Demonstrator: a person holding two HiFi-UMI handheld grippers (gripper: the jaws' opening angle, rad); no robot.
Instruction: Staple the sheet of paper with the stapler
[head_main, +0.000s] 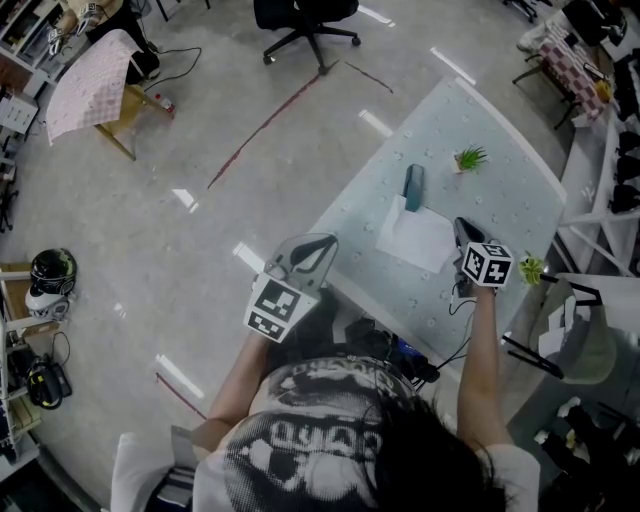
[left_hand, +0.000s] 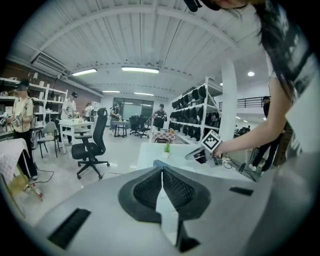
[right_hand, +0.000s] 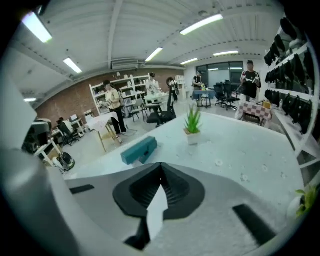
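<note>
**Stapler and sheet lie untouched, both grippers empty**

The sheet of paper (head_main: 415, 238) lies flat on the table (head_main: 500, 190); the teal stapler (head_main: 413, 187) rests at its far edge; whether a staple is already in, I cannot tell. The left gripper (head_main: 318, 248) hangs beside the table, jaws together, empty; the right gripper (head_main: 463, 232), just beside the sheet, is likewise closed on nothing; I judge nobody presses the stapler now.

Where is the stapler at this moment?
In the head view, the stapler lies on the table, at the far edge of the paper, left of the plant.
</note>
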